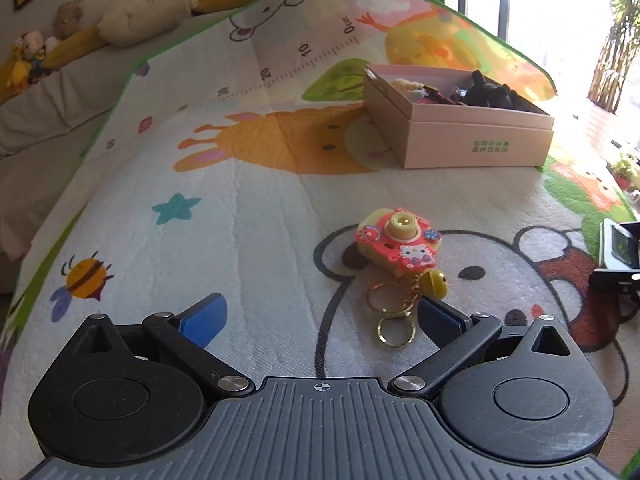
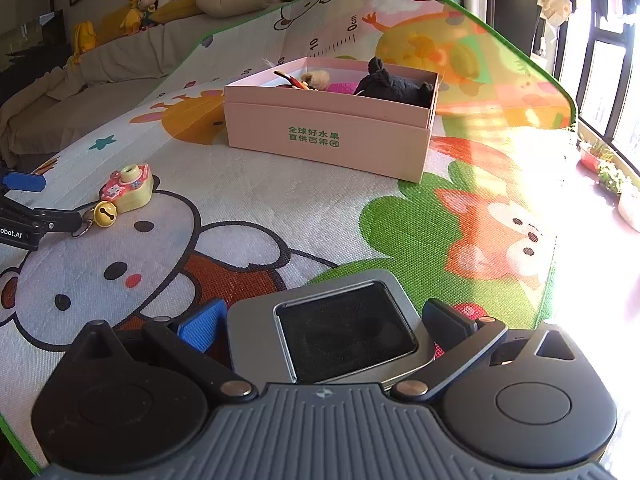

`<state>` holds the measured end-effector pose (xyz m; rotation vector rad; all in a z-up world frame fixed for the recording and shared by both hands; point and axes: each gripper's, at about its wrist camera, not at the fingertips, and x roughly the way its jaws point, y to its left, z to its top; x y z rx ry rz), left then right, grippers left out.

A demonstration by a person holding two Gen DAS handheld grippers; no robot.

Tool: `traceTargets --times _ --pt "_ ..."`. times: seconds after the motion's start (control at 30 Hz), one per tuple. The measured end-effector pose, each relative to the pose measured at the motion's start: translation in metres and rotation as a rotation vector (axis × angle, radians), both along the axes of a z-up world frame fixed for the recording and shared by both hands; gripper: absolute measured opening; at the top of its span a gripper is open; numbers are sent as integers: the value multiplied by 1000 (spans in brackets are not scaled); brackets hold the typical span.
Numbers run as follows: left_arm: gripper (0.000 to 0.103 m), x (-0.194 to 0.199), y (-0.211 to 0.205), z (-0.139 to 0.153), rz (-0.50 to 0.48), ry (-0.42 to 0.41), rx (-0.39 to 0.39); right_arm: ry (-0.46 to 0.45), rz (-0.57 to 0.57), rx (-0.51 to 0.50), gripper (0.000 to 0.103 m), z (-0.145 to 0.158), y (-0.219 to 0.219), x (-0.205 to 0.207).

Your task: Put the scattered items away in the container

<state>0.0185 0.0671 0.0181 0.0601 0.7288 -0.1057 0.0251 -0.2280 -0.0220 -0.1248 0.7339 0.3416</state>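
Observation:
A pink and yellow toy camera keychain (image 1: 396,242) with a yellow bell and gold rings lies on the cartoon play mat (image 1: 240,220). My left gripper (image 1: 320,314) is open just short of it, the rings beside its right finger. The keychain also shows in the right wrist view (image 2: 130,188), with the left gripper (image 2: 24,204) at its left. A pink cardboard box (image 1: 460,136) holds a black plush and other small toys; it also shows in the right wrist view (image 2: 332,136). My right gripper (image 2: 324,322) has its fingers around a silver tin (image 2: 340,332) with a black window lid.
A sofa with plush toys and cushions (image 1: 120,20) runs along the far left edge of the mat. Bright windows and potted plants (image 2: 604,160) are on the right. The right gripper shows at the right edge of the left wrist view (image 1: 618,256).

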Motion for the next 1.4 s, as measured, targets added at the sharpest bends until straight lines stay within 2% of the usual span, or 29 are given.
traceTargets --times 0.03,0.1,0.2,0.27,0.37,0.53,0.6,0.7,0.83,0.87,1.03,1.17,1.23,1.4 --pt "103 2 -4 3 -35 -18 -33 0 0 0 103 0 0 0" --pt "103 12 -15 4 -77 -41 -24 0 0 -1 103 0 0 0" --pt "103 29 -27 -2 -90 9 -5 -1 -2 -1 103 0 0 0" --pt "103 29 -34 -6 -129 32 -23 -1 -4 0 103 0 0 0" --pt "103 24 -46 -8 -190 34 -71 -1 -3 3 103 -1 -1 0" --pt "103 15 -67 -7 -319 68 -240 -1 -4 5 103 -1 -2 0" --pt "103 8 -76 -3 -363 58 -242 -1 -4 5 103 -1 -2 0" --pt "103 -1 -77 4 -326 5 -178 -1 -5 5 103 -1 -2 0" --pt "103 6 -71 6 -179 -72 -19 -1 -5 4 103 -1 -2 0" --pt "103 12 -69 4 -149 -70 -9 -1 -5 4 103 -1 -2 0" --pt "103 46 -53 -6 -19 -15 -92 -1 -5 4 103 -1 -1 0" --pt "101 52 -57 -11 -44 10 -80 -1 -5 5 103 -1 -1 0" --pt "78 52 -57 -15 -59 26 -75 -1 -5 5 103 -1 -1 0" --pt "72 47 -52 -15 -86 15 -88 -1 -5 5 103 -1 -1 -1"
